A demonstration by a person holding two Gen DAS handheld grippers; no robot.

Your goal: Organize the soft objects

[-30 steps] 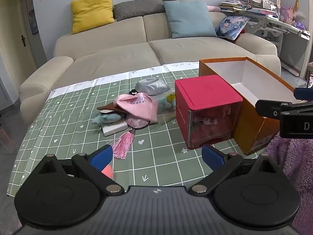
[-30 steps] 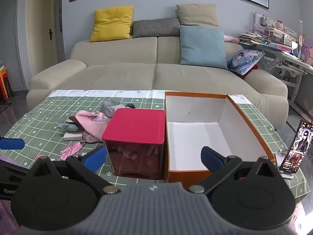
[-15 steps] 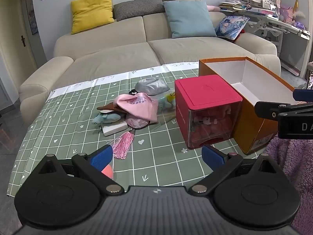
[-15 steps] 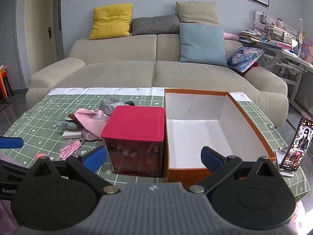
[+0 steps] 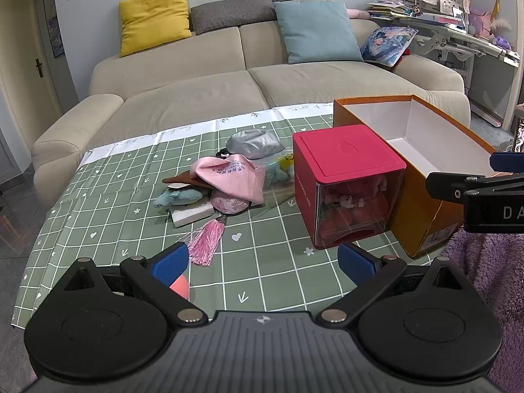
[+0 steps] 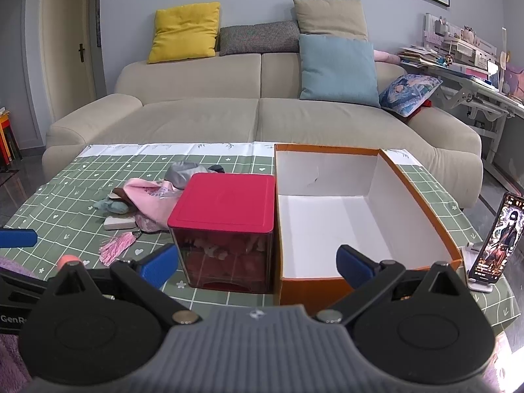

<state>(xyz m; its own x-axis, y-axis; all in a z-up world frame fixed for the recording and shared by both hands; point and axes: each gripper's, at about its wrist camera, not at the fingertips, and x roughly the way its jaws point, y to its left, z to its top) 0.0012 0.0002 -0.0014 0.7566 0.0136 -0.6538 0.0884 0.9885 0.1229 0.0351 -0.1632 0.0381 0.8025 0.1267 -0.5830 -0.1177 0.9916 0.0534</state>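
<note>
A pile of soft things lies on the green checked tablecloth (image 5: 108, 216): a pink cloth (image 5: 229, 173), a grey pouch (image 5: 253, 144), a teal plush (image 5: 177, 196), a pink tassel (image 5: 208, 240) and a small white box (image 5: 193, 213). The pile also shows in the right wrist view (image 6: 147, 196). An open orange box (image 6: 366, 222) with a white inside stands at the right, beside a red-lidded clear cube (image 6: 226, 226). My left gripper (image 5: 263, 262) is open and empty, near the table's front edge. My right gripper (image 6: 257, 262) is open and empty, in front of the cube and the orange box.
A small pink ball (image 5: 180, 286) lies by my left gripper's left finger. A phone on a stand (image 6: 494, 239) is at the table's right edge. A beige sofa (image 6: 255, 111) with cushions stands behind the table. A purple fluffy fabric (image 5: 491, 271) is at the right.
The right gripper's view has shifted slightly: the boxes sit a little lower and closer in frame. The left gripper has hardly moved. Both stay open.
</note>
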